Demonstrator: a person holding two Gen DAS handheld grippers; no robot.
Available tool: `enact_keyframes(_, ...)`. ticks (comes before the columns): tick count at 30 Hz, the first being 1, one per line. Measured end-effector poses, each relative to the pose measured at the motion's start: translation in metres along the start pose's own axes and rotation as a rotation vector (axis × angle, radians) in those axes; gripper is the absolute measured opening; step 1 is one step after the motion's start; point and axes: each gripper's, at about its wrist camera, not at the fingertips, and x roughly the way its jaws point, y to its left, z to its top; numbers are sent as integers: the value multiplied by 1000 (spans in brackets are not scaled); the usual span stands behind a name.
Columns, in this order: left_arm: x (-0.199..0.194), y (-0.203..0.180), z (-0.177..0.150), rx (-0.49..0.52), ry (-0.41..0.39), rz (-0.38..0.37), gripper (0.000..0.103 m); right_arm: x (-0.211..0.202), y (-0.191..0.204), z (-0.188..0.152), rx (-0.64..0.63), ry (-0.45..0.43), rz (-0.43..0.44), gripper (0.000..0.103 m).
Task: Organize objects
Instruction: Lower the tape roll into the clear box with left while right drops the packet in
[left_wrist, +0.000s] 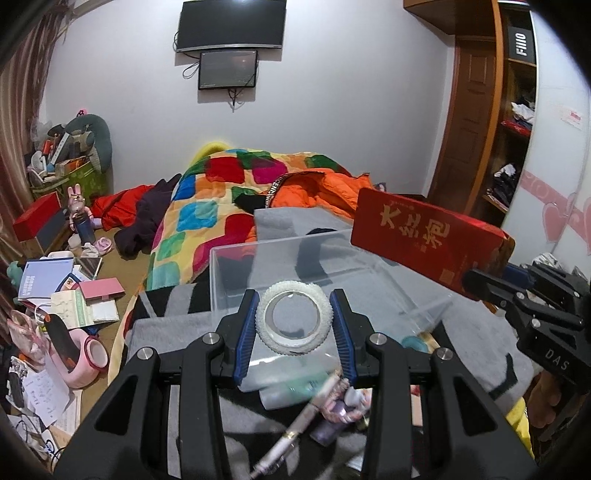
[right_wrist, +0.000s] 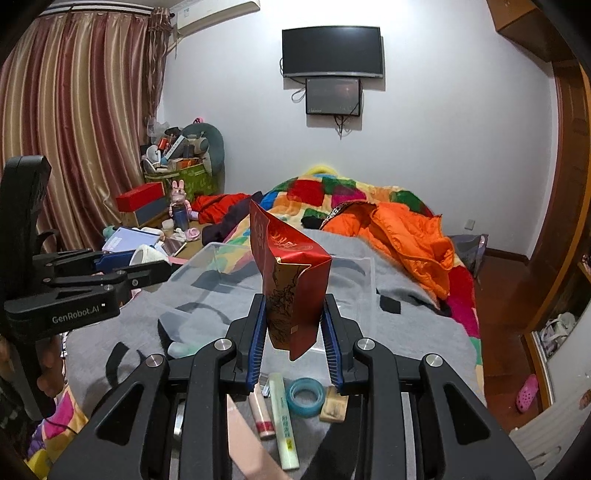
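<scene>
Bedroom, cluttered: white wall with two dark screens, striped curtain, a bed (right_wrist: 424, 295) under a patchwork quilt and a grey blanket (left_wrist: 173, 325), on which everything listed sits. Item one, a roll of white tape (left_wrist: 294, 318): my left gripper (left_wrist: 295, 325) has its jaws closed on it, blue ribbed pads pressing the outer rim on both sides, the roll lifted clear of the blanket and hanging just before the near wall of the clear plastic bin (left_wrist: 258, 266). I judge it light, rigid around its core, knurled on the outside so the pads bite well; across the rim is the sound hold, since the open middle offers nothing to press on. Item two, a red foil pouch (right_wrist: 291, 280) with gold lettering: my right gripper (right_wrist: 293, 332) clamps its lower part, jaws narrow, the pouch standing upright above the bin. I judge it light, glossy and slippery, creased at the top, prone to crumple or pivot if pinched hard; low down near the fold looks the firmest hold. Item three, the bin: thin, transparent, rectangular, open-topped, apparently empty, likely to slide on the blanket if nudged. Loose stock on the blanket near me: teal tape ring (right_wrist: 306, 398), pale green tube (right_wrist: 283, 421), a smaller tube, a tan block.
</scene>
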Motion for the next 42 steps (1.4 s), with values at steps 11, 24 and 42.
enact_keyframes(11,43,6,7,7,58,32,39,48,-12,7,16,85,39,26)
enact_keyframes(24,95,6,2,20,195,18,39,92,-25,0,43,206,48,26)
enact_keyframes(42,110,2,-4,19,234,5,39,109,-29,-5,2,252,-86,28)
